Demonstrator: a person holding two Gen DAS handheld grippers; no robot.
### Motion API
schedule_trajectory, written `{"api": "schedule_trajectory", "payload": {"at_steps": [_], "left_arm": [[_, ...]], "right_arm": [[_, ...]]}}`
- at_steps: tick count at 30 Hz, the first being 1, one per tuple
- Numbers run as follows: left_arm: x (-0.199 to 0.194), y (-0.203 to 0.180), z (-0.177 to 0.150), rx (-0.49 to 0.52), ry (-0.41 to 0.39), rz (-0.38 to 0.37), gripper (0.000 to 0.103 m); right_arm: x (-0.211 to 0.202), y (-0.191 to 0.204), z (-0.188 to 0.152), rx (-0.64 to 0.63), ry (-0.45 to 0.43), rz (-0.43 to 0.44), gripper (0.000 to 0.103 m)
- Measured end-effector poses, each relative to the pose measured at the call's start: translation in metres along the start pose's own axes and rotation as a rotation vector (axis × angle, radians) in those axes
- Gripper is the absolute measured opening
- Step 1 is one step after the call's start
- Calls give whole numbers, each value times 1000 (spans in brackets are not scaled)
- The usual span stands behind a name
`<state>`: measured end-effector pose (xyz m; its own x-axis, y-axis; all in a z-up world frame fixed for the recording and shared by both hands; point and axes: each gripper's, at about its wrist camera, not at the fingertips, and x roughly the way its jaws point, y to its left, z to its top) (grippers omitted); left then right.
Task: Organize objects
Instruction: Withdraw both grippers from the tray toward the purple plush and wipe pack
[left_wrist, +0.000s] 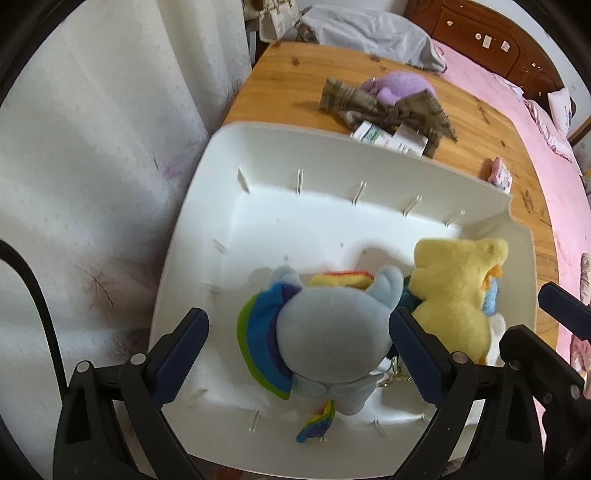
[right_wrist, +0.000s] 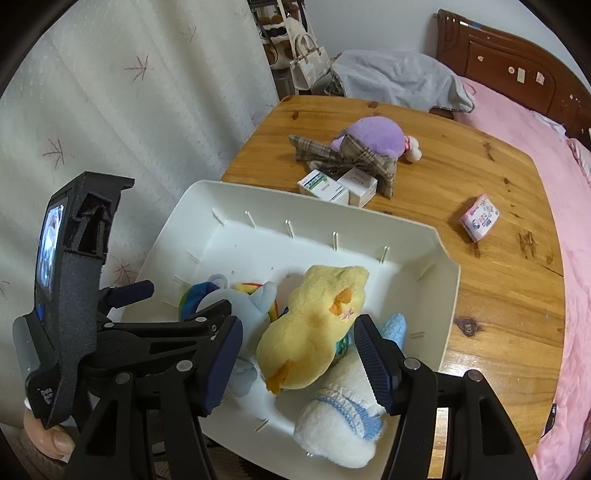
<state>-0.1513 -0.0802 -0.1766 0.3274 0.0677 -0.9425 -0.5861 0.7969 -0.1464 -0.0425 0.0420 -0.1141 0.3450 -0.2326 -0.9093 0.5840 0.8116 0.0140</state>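
A white bin (left_wrist: 258, 155) (right_wrist: 424, 236) sits on a wooden table (left_wrist: 295, 81) (right_wrist: 498, 295). In it lie a grey-blue plush pony with a rainbow mane (left_wrist: 332, 332) (right_wrist: 255, 299) and a yellow plush (left_wrist: 454, 288) (right_wrist: 317, 325) with white legs (right_wrist: 340, 424). My left gripper (left_wrist: 297, 354) is open, its fingers apart around the pony. My right gripper (right_wrist: 297, 363) is open around the yellow plush. Beyond the bin lie a purple plush (left_wrist: 395, 83) (right_wrist: 373, 134) with a plaid bow (left_wrist: 391, 107) (right_wrist: 354, 162), two small boxes (left_wrist: 388, 138) (right_wrist: 340, 186) and a pink packet (left_wrist: 500, 175) (right_wrist: 480, 218).
A white curtain (left_wrist: 92, 166) (right_wrist: 129, 110) hangs at the left. A pink bed (left_wrist: 554, 166) (right_wrist: 535, 122) with a brown headboard runs along the table's right side. A grey cloth (left_wrist: 369, 33) (right_wrist: 399, 77) and a handbag (right_wrist: 306, 59) lie at the far end.
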Motion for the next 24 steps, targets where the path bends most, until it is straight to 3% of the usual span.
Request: {"api": "schedule_trajectory", "payload": {"at_steps": [9,22,24], "left_arm": [[-37,-4,35,39,-114,16,99],[-79,-43,89,216,-201,7,99],[-87,-50,98,240,-215,-6,99]], "right_arm": [[-21,-16,14,17,-76,-9,64],[-46,-62,41,85,-170,-13,64],[-54,-74,48,101,-188,14,68]]}}
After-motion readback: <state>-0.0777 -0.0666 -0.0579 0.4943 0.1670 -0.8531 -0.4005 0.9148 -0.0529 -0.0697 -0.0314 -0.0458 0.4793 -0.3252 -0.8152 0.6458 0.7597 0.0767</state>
